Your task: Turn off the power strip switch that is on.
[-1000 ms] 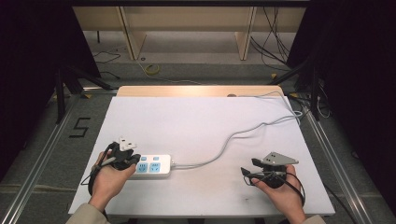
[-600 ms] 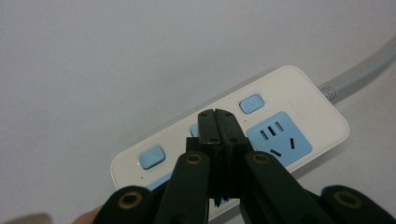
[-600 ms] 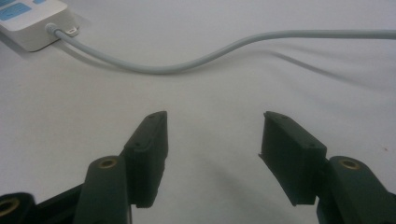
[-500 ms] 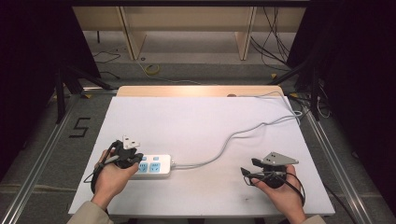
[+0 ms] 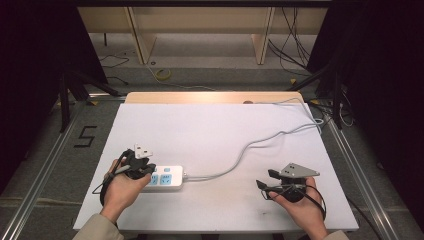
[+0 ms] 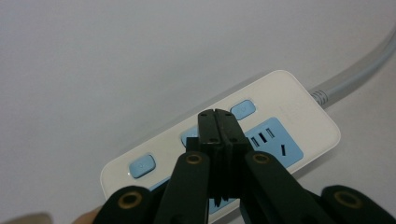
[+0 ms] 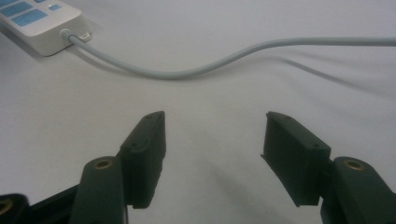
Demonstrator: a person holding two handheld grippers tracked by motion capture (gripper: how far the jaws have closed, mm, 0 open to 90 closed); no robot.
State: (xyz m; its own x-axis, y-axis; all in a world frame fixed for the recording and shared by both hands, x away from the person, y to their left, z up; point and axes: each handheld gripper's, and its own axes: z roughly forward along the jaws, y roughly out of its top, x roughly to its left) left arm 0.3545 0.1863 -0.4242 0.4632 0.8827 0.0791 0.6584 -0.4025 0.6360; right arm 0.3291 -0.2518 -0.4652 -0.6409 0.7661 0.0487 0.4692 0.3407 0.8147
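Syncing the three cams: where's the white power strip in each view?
High view: power strip lower left, under the shut left gripper.
Left gripper view: strip centre, behind the closed jaws.
Right gripper view: strip's end top left corner.
Shared landmark: the grey cable leaving the strip.

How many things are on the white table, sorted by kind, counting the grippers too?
Power strip: 1
Grey cable from the strip: 1
Grippers: 2, the left gripper with fingers shut over the strip, the right gripper with fingers open
Total: 4
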